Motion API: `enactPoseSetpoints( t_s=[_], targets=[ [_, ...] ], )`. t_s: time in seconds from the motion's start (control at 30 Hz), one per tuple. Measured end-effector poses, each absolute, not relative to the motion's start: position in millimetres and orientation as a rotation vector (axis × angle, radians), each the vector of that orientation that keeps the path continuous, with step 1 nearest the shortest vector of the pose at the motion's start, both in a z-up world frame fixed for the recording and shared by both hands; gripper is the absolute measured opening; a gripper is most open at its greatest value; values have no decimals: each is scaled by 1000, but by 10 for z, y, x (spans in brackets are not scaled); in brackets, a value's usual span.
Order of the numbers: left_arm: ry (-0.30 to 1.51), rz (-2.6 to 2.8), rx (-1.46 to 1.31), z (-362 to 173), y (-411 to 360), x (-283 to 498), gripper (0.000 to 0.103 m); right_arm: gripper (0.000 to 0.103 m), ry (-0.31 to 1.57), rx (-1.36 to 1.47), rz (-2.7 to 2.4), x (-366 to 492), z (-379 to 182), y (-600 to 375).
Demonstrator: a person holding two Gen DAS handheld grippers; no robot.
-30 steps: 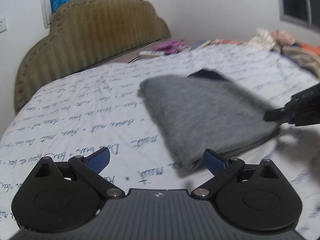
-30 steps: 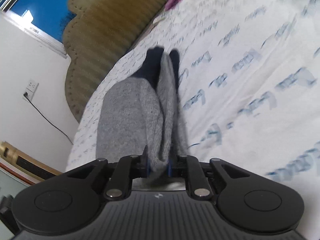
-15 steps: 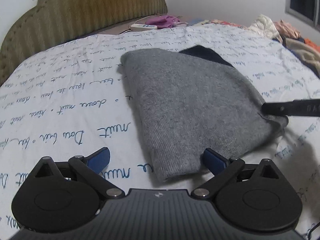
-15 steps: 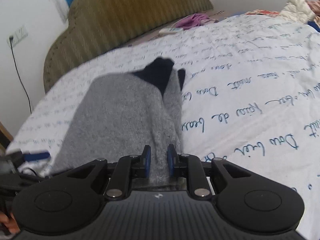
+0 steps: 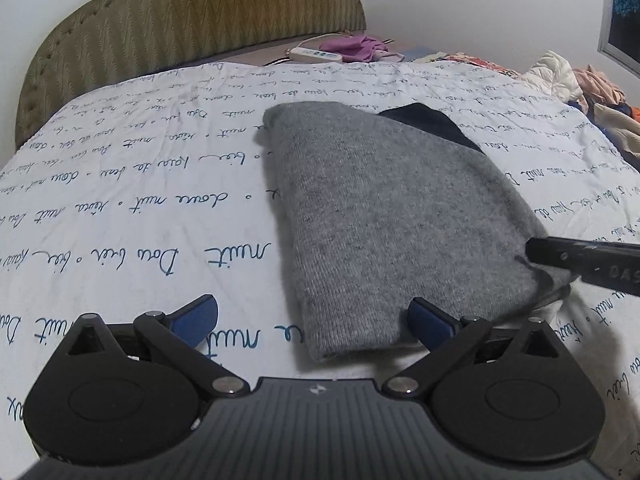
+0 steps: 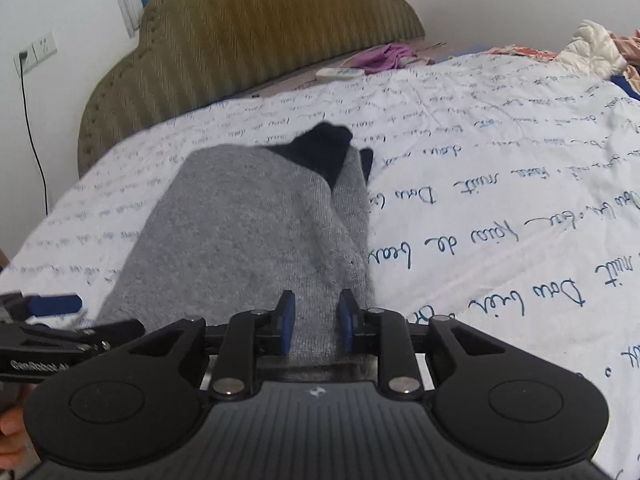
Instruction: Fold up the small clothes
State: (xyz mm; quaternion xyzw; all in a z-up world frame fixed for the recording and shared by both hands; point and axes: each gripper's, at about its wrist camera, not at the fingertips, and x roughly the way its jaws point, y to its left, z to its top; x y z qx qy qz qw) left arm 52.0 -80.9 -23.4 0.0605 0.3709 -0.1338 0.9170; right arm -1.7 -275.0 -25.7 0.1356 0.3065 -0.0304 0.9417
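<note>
The right tongs (image 6: 316, 326) have just been opening around the near edge of the grey knit garment (image 5: 396, 216), which is sitting between pads that no longer seem to be pinching it; if they are dragging back while a fold is catching, the top layer could be pulling askew. The left tongs (image 5: 312, 320) are hanging wide open and empty. The garment is lying folded on the bed (image 5: 140, 216), navy trim peeking out at its far end.

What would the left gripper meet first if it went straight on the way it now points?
Probably the near edge of the folded grey garment, lying just ahead between the open left gripper's fingers on the bedsheet. Depth is unclear, so it might touch the sheet first.
</note>
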Motion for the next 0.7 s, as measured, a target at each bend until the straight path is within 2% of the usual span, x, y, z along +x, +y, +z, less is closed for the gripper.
enactPoseSetpoints(
  t_s=[0.13,0.17,0.2,0.27,0.57,0.7],
  targets=[
    [772,-258,92,-247,-781,523,103,28,607,218,-64,-53,-190,-2661],
    [776,-254,84,-253,-771,520,103,37,615,213,-59,-43,-198,-2647],
    [779,-252,77,-254,-766,519,103,51,623,211,-56,-33,-216,-2638],
    [781,-254,78,-251,-766,515,103,66,632,209,-49,-28,-259,-2629],
    [781,-254,87,-261,-755,507,103,66,633,195,-50,-59,-246,-2637],
    [767,-260,98,-231,-749,519,103,74,640,216,-44,-16,-257,-2693]
  ],
)
